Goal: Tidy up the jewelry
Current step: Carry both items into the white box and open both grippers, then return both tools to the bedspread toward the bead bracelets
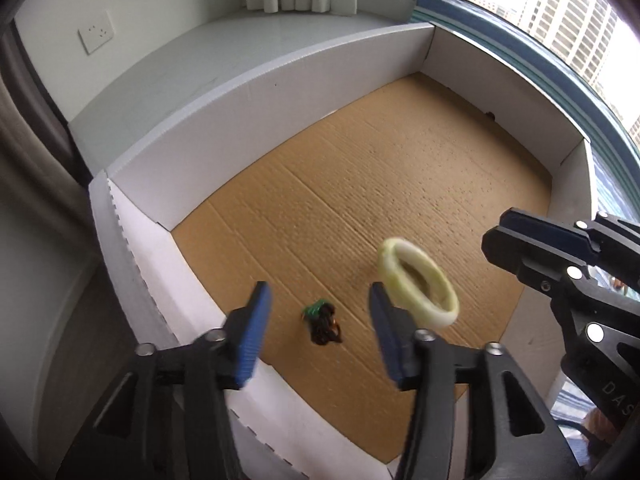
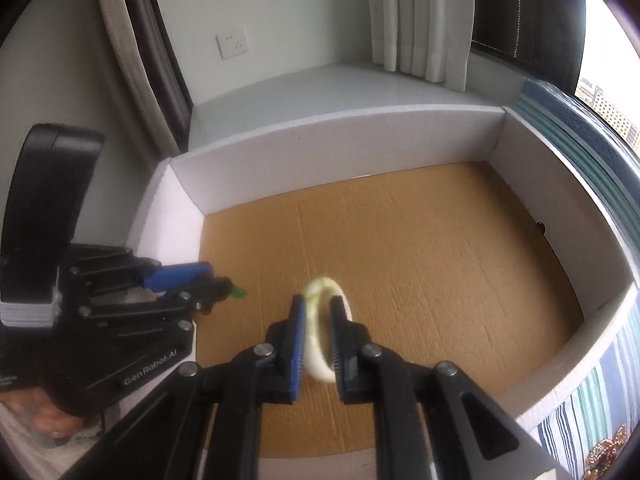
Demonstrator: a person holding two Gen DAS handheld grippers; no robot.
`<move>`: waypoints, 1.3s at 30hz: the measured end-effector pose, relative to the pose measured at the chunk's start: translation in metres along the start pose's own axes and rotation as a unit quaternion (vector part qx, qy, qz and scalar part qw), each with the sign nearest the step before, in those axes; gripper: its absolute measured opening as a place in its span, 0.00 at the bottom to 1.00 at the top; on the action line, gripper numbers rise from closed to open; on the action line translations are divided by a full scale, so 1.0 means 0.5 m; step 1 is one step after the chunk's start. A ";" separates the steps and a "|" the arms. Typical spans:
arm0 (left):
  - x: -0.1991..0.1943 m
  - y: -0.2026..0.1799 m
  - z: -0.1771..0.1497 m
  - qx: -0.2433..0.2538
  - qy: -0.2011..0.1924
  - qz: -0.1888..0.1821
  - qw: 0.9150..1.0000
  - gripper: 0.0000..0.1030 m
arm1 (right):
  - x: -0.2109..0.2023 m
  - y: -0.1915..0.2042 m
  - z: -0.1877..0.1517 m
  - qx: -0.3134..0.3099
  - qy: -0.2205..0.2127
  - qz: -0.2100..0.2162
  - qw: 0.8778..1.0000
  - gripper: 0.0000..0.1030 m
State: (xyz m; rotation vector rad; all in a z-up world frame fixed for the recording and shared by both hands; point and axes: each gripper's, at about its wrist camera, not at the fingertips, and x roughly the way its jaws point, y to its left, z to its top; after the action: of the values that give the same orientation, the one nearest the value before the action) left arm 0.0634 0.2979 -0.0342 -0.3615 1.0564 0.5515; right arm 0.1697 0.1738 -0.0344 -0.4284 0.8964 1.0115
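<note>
Pale green-white jade-like bangle (image 2: pixel 320 328) pinched between the blue pads of the right hand-held gripper (image 2: pixel 316 340), low centre of the right wrist view, held on edge above the brown corrugated cardboard floor (image 2: pixel 400 248) of a white-walled shallow box (image 2: pixel 340 136). In the left wrist view, same bangle (image 1: pixel 418 282) at lower right of centre, blurred; whether it touches the cardboard cannot be told. Right hand-held gripper (image 1: pixel 492 242) entering from the right edge there, with the letters "DAS" readable on its black arm at lower right.

Left hand-held gripper (image 1: pixel 316 336) spread wide, blue ribbed pads apart, nothing between them but a small dark tangle of jewelry with a green piece (image 1: pixel 322 320) lying on the cardboard below, lower centre of the frame. In the right wrist view, left hand-held gripper (image 2: pixel 208 280) at the left edge, printed "Gen Robot.AI" in white on its black arm; green bit of the tangle (image 2: pixel 239 292) peeking beside its tip.

White wall socket (image 2: pixel 232 45) at upper left, white curtain (image 2: pixel 420 16) at top. Striped blue-and-white cloth (image 2: pixel 592 412) at lower right, outside the box.
</note>
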 end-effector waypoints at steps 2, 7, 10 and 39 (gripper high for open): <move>-0.031 0.016 0.005 -0.008 -0.031 0.006 0.999 0.72 | -0.027 -0.009 0.003 0.018 -0.018 0.004 1.000 0.37; -0.100 0.059 0.014 -0.035 -0.083 0.026 0.996 0.79 | -0.164 -0.051 -0.001 0.060 -0.109 -0.026 0.992 0.59; -0.128 0.061 0.007 -0.038 -0.096 0.026 0.994 0.82 | -0.239 -0.071 -0.029 0.078 -0.142 -0.059 0.985 0.69; -0.163 -0.442 -0.321 0.284 -0.007 -0.224 0.932 0.95 | -0.470 -0.124 -0.551 0.251 -0.079 -0.303 0.916 0.82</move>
State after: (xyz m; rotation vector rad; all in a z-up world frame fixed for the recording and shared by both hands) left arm 0.0475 0.0136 -0.0300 -0.0753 1.0288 -0.1688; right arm 0.0478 -0.1722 -0.0108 -0.1603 0.7693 0.2215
